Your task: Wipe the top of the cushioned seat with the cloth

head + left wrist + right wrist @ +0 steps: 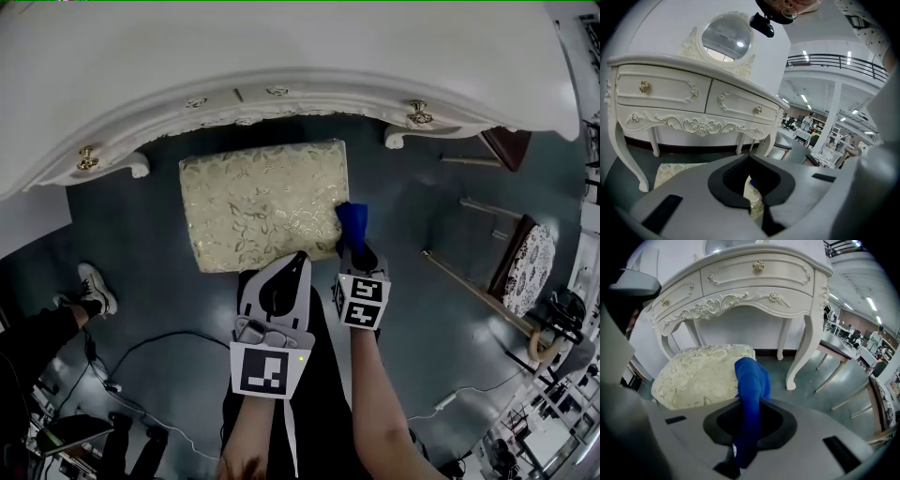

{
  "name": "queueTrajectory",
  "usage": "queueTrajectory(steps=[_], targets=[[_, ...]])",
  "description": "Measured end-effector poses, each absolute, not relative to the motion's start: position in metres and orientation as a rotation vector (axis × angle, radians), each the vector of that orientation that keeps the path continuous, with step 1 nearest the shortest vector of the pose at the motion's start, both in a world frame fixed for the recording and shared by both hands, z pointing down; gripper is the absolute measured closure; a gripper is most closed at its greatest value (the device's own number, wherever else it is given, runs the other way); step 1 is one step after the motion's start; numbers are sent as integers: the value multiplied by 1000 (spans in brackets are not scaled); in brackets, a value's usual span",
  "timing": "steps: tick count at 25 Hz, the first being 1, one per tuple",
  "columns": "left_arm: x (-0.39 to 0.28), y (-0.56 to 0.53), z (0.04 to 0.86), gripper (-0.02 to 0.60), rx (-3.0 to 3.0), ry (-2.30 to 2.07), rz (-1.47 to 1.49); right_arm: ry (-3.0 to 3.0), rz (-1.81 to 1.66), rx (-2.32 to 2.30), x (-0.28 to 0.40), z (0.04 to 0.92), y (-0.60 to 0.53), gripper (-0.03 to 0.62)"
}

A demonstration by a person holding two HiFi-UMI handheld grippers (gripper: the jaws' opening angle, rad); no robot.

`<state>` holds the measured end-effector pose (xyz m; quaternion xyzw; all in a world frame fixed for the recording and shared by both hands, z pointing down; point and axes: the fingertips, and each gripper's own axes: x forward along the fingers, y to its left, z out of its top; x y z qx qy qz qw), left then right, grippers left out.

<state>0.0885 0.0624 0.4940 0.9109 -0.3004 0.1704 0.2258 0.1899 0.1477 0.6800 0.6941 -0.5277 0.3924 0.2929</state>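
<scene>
The right gripper pinches the blue cloth at the cushioned seat's right edge, the left gripper is closed and empty, and the wipe seems barely begun, so next comes dragging leftward.

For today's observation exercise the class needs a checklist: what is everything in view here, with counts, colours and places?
cushioned seat: one, cream with gold leaf pattern, on the floor in front of the dressing table
cloth: one, blue, at the seat's right edge
dressing table: one, white, carved, behind the seat
mirror: one, round, on the dressing table
chair: one, dark wood, patterned seat, far right
cables: a few, dark, on the floor at lower left
shoe: one, white, a bystander's, left edge
left gripper: one, white, jaws together, empty
right gripper: one, clamped on the cloth
</scene>
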Motion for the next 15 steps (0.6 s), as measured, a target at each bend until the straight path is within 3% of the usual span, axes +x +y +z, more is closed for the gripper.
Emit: queueTrajectory(steps=[15], targets=[[73,57,500,589,2471,-900,476,-1432,1004,1829,179,676,139,533]])
